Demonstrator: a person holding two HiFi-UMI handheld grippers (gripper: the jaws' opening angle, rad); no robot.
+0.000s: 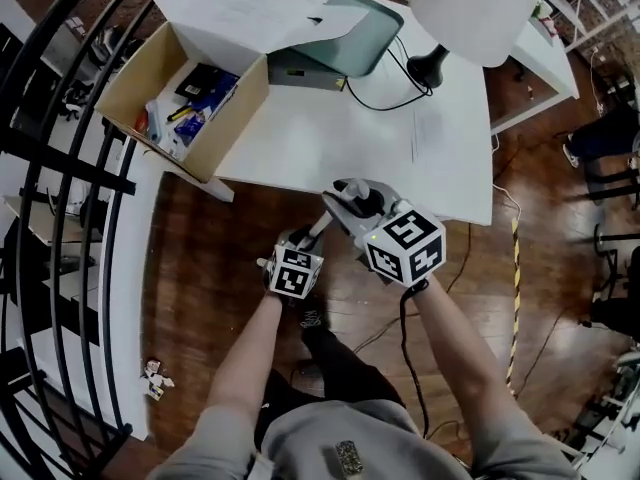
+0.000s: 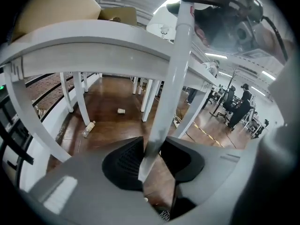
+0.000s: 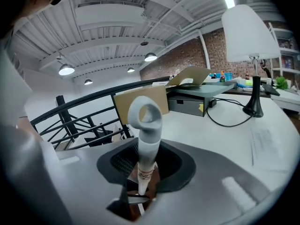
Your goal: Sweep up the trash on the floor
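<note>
A long white handle (image 2: 164, 102) with a grey hang loop at its top (image 3: 144, 114) is held by both grippers; its lower end is hidden. My left gripper (image 2: 152, 161) is shut on the pole lower down. Higher up, just under the loop, my right gripper (image 3: 144, 170) is shut on it too. In the head view both grippers (image 1: 300, 258) (image 1: 372, 218) hover over the wooden floor at the front edge of the white table (image 1: 330, 143). Under that table lie a plastic bottle (image 2: 88, 129) and a small cup (image 2: 121, 110).
On the table stand an open cardboard box (image 1: 180, 93), a grey drawer unit (image 1: 330, 53) and a lamp (image 1: 470, 13) with a black cable. A black railing (image 1: 60, 168) curves along the left. A small scrap (image 1: 155, 376) lies by it. White table legs (image 2: 82, 102) stand ahead.
</note>
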